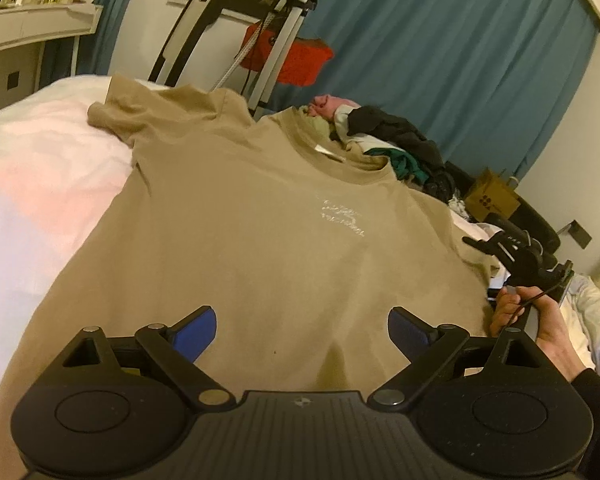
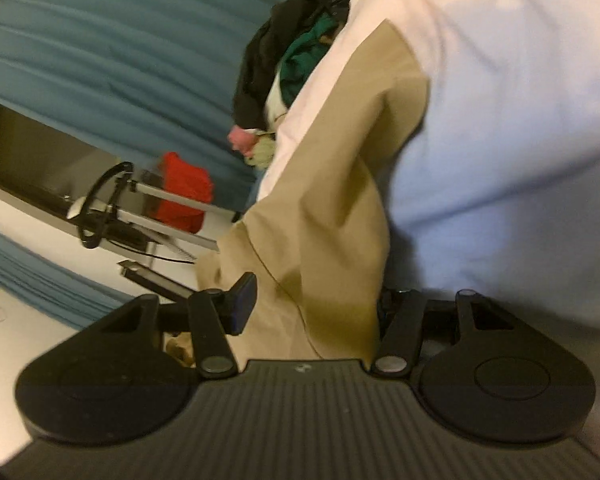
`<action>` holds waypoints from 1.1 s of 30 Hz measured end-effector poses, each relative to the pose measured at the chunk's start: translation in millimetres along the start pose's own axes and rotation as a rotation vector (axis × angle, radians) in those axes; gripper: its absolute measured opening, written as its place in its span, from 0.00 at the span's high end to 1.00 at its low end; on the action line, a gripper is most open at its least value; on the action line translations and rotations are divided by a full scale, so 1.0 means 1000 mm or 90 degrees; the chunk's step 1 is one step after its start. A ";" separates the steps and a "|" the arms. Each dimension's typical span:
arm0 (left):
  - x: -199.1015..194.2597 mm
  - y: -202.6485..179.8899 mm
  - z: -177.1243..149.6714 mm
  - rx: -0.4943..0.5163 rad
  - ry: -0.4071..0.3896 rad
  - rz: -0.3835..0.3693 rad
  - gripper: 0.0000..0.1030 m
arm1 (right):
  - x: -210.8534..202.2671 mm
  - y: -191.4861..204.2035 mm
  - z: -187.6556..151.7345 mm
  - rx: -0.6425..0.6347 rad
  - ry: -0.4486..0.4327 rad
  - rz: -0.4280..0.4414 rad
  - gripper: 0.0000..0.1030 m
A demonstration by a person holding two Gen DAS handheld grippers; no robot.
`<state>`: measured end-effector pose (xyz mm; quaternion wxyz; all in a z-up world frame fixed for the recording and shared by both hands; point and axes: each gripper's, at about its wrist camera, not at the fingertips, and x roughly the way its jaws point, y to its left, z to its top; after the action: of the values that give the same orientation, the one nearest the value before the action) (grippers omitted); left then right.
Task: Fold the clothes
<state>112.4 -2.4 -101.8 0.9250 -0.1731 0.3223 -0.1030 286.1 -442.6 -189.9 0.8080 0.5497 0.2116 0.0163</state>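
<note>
tan t-shirt (image 1: 240,220) spread flat on the white bed (image 1: 40,168), collar far from the fingers.
left gripper (image 1: 302,330) spread wide over the hem, holding nothing; right gripper (image 2: 312,304) has sleeve fabric between its fingers, grip unclear.

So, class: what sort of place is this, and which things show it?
Most likely a bedroom: a tan T-shirt spread on a white-covered bed, a pile of clothes beyond it, and blue curtains.

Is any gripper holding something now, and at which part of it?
The right gripper has the tan T-shirt between its fingers, at the sleeve side; whether it is clamped cannot be told. The left gripper is open, holding nothing.
</note>
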 end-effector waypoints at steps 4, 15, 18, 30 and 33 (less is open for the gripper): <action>0.010 0.004 0.002 -0.011 0.007 0.009 0.08 | -0.003 -0.005 0.004 0.032 -0.014 0.001 0.87; -0.003 0.004 0.008 -0.005 -0.025 0.011 0.08 | -0.068 0.009 0.012 0.083 -0.115 -0.046 0.89; -0.010 0.004 0.010 -0.008 -0.037 0.006 0.08 | -0.106 0.010 0.017 0.088 -0.170 -0.037 0.89; -0.033 -0.004 0.007 0.019 -0.056 0.001 0.07 | -0.136 0.007 0.003 0.069 -0.120 -0.055 0.55; -0.030 -0.008 0.002 0.043 -0.052 0.004 0.06 | -0.116 0.001 -0.003 0.090 -0.091 -0.039 0.46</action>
<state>90.4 0.0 -80.5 0.9430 -0.1446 0.2812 -0.1039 179.1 -469.3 -152.3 0.7801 0.5985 0.1708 -0.0630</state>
